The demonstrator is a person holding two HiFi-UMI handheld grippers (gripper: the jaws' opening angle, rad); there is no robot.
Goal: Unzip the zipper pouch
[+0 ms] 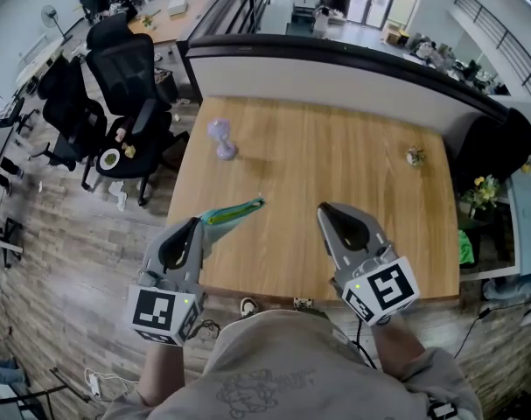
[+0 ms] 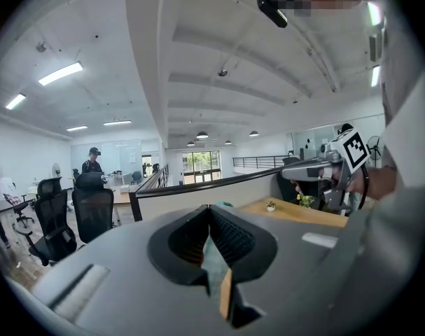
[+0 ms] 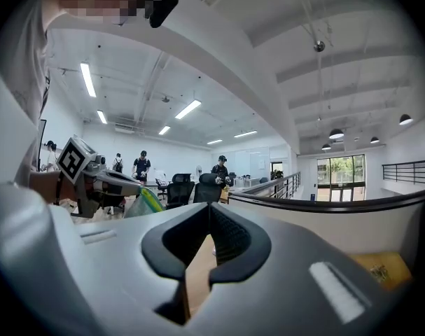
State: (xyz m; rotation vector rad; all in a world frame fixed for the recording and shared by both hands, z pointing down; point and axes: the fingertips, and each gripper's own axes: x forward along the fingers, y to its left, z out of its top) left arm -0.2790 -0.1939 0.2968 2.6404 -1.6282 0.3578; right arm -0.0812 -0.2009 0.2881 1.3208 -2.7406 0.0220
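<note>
The zipper pouch [image 1: 234,210] is a flat teal and green bag. It hangs in the air over the near left part of the wooden table [image 1: 335,147], pointing up and to the right. My left gripper [image 1: 199,222] is shut on its lower end, and teal fabric shows between the closed jaws in the left gripper view [image 2: 211,257]. My right gripper [image 1: 322,208] is shut with nothing in it, a short way to the right of the pouch's free tip and apart from it. The right gripper view shows the pouch [image 3: 148,203] at the left.
A lilac dumbbell-shaped object [image 1: 220,138] lies at the far left of the table, and a small potted plant [image 1: 415,156] at the far right. A low partition wall [image 1: 335,68] runs behind the table. Black office chairs [image 1: 116,77] stand to the left.
</note>
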